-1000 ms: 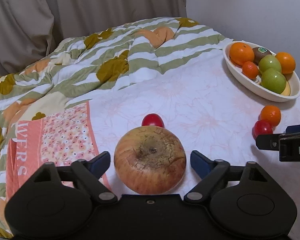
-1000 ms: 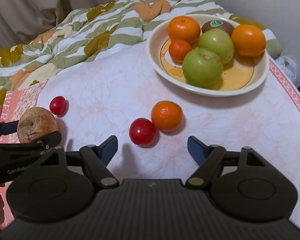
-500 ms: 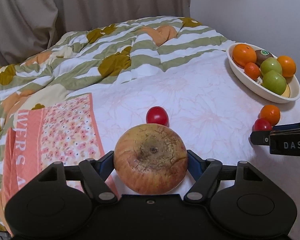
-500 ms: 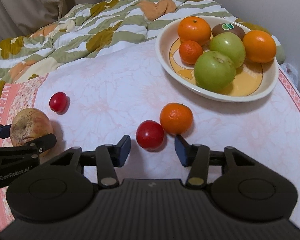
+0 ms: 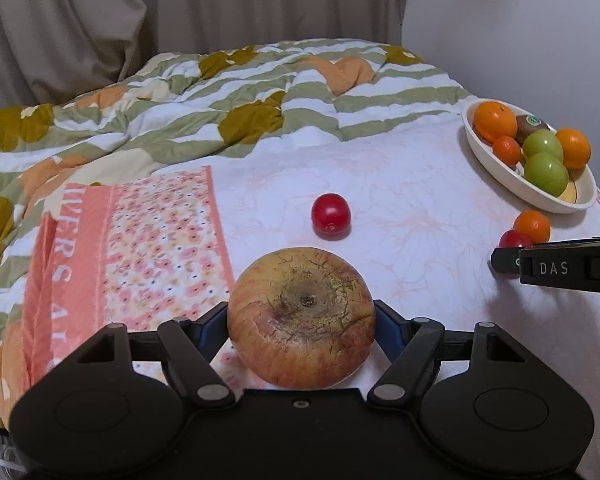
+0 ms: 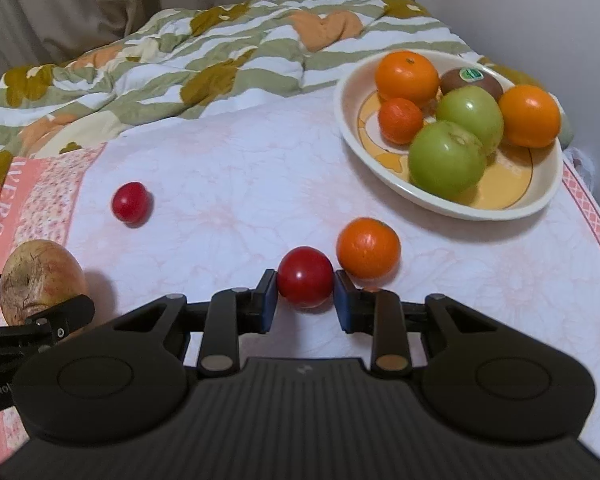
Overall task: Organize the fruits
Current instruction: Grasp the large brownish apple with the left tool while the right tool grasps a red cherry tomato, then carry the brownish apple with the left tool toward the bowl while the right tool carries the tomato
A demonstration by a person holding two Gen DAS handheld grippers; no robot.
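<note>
Already my right gripper (image 6: 305, 294) pinches the red tomato (image 6: 305, 276), jaws just closed on it, and my left gripper (image 5: 301, 322) clamps the blemished apple (image 5: 301, 316). Both fruits sit low over the cloth, outside the bowl (image 6: 452, 204). Six fruits fill it; the orange (image 6: 368, 247) and small tomato (image 6: 130, 202) remain loose.

Glossy smooth red tomato (image 6: 305, 276), cracked matt apple (image 5: 301, 316), soft cloth sheet (image 6: 228, 184), glazed bowl (image 6: 452, 204).
</note>
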